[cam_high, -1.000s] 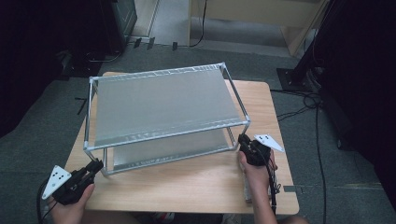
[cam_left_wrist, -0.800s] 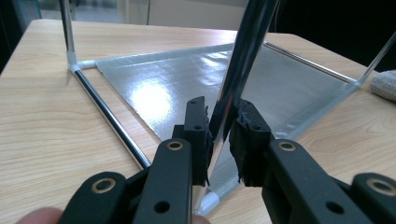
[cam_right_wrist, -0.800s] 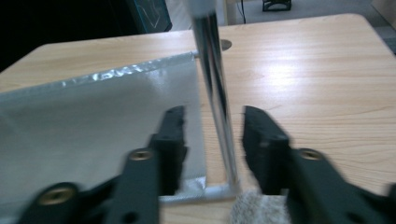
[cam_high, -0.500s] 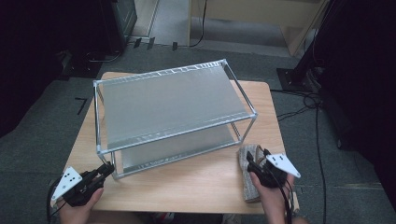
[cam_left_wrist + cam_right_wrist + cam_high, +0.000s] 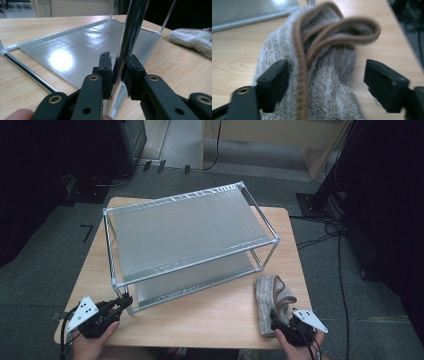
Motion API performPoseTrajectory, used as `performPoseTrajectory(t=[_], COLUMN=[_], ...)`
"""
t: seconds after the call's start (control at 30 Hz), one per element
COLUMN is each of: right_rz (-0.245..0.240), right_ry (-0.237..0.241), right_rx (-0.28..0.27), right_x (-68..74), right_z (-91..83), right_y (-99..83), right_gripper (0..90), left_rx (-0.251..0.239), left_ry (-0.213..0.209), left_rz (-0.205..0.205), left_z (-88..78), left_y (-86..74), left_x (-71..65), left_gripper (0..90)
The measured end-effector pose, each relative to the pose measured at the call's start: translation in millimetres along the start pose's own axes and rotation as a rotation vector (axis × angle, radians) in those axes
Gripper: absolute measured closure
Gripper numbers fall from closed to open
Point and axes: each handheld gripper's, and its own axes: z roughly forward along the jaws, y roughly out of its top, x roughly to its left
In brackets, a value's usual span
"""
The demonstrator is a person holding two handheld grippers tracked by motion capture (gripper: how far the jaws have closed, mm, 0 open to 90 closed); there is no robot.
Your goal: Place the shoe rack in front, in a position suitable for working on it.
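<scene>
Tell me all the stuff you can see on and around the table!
Rack: one, silver metal, two shelves, middle of the table.
Slippers: looks like a pair, fuzzy grey-beige with brown trim, lying near the table's front right corner.
Table: one, light wood, on grey carpet.
Cables: a few, black, on the floor right of the table.
Wooden furniture: light wood, at the back.
Left gripper: one, black, jaws shut on the rack's front left post.
Right gripper: one, black, jaws have just been opening, one on each side of the slippers, not pressing them.
Hands: two, at the bottom edge of the high view.
</scene>
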Motion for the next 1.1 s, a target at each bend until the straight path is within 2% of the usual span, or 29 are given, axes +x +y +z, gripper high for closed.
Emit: performPoseTrajectory(t=[0.1, 0.13, 0.17, 0.2, 0.23, 0.3, 0.33, 0.47, 0.53, 0.67, 0.8, 0.93, 1.1], right_rz=[0.036, 0.036, 0.005, 0.005, -0.023, -0.018, -0.014, -0.034, -0.032, -0.057, -0.056, -0.011, 0.013], right_ry=[0.033, 0.033, 0.007, 0.007, -0.024, 0.004, 0.017, -0.025, -0.028, -0.053, -0.143, -0.155, -0.11], right_rx=[0.059, 0.059, 0.076, 0.076, 0.071, 0.049, 0.03, -0.038, -0.061, -0.024, 0.035, 0.054, 0.109], right_x=[5.1, 5.1, 12.0, 12.0, 19.0, 22.1, 23.0, 28.3, 30.2, 35.5, 26.4, 12.1, 3.4], right_z=[10.1, 10.1, 13.4, 13.4, 14.9, 12.5, 10.7, 2.3, 1.4, 11.6, 21.8, 22.2, 29.1], right_y=[-6.1, -6.1, -7.2, -7.2, -6.6, -4.0, -2.3, 3.7, 5.5, 4.0, 2.0, 0.8, -5.5], right_gripper=[13.4, 13.4, 10.9, 10.9, 7.2, 0.8, 0.3, 0.0, 0.0, 0.0, 0.0, 2.2, 6.2], left_rx=[0.003, 0.005, 0.004, 0.004, 0.005, 0.006, 0.003, 0.004, 0.007, 0.009, 0.005, 0.0, -0.003], left_ry=[0.012, 0.013, 0.01, 0.01, 0.006, 0.005, 0.009, 0.017, 0.022, 0.031, 0.03, 0.025, 0.022], left_rz=[0.028, 0.026, 0.016, 0.016, 0.018, 0.018, 0.015, 0.014, 0.012, 0.015, 0.004, -0.003, -0.012], left_z=[-0.4, -0.5, -0.7, -0.7, -1.4, -2.4, -3.0, -7.0, -8.0, -10.1, -10.8, -10.4, -8.9], left_y=[0.1, 0.2, 0.0, 0.0, -0.2, -0.4, -0.7, -1.7, -1.7, -1.7, -1.8, -1.4, -1.5], left_x=[-1.9, -2.0, -2.1, -2.1, -2.4, -2.7, -3.1, -3.9, -3.5, -2.7, -0.4, 1.6, 3.1], left_gripper=[79.0, 79.0, 78.9, 78.8, 78.9, 78.9, 78.9, 78.9, 78.9, 78.9, 78.7, 78.4, 78.1])
